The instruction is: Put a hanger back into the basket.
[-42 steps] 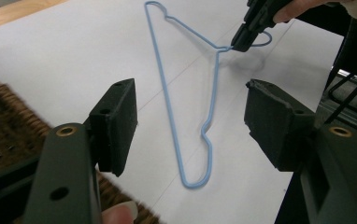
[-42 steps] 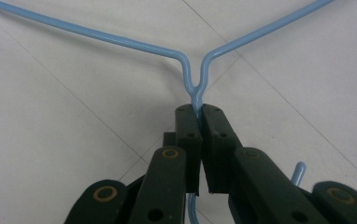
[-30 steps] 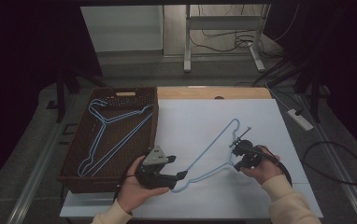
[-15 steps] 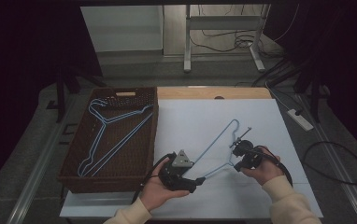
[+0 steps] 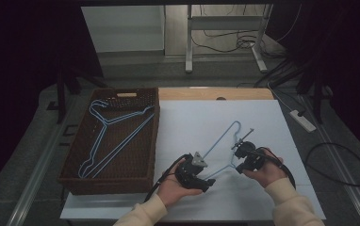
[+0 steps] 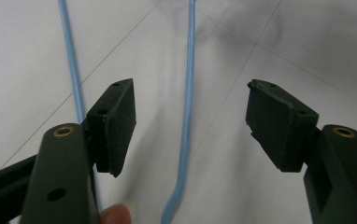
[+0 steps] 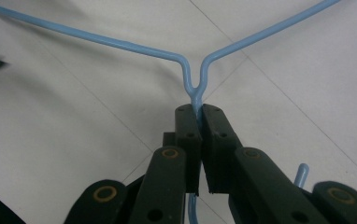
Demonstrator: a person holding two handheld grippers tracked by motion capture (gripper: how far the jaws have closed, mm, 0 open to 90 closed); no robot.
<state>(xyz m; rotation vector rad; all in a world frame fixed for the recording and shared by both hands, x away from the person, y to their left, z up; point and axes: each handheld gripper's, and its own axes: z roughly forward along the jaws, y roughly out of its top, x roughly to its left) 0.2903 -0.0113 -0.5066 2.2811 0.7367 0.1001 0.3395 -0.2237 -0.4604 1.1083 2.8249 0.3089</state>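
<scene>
A light blue wire hanger [image 5: 218,140] lies on the white table sheet [image 5: 263,117]. My right gripper [image 5: 239,148] is shut on its neck just below the fork of the two arms [image 7: 193,77], and the right gripper's [image 7: 200,112] pads press the wire from both sides. My left gripper [image 5: 210,180] sits at the hanger's lower left corner, held in a hand. The left gripper [image 6: 190,121] stands open in its own view, with one hanger wire [image 6: 188,93] running up between its jaws, untouched. A second wire [image 6: 71,70] passes outside the left jaw.
A dark wicker basket [image 5: 155,141] stands at the table's left with more blue hangers [image 5: 105,134] lying in it. The table's wooden back edge [image 5: 216,93] shows beyond the sheet. A power strip [image 5: 303,120] and cables lie on the floor to the right.
My left gripper has moved right, from beside the basket to the hanger's lower left corner. The right gripper and the hanger have stayed in place.
</scene>
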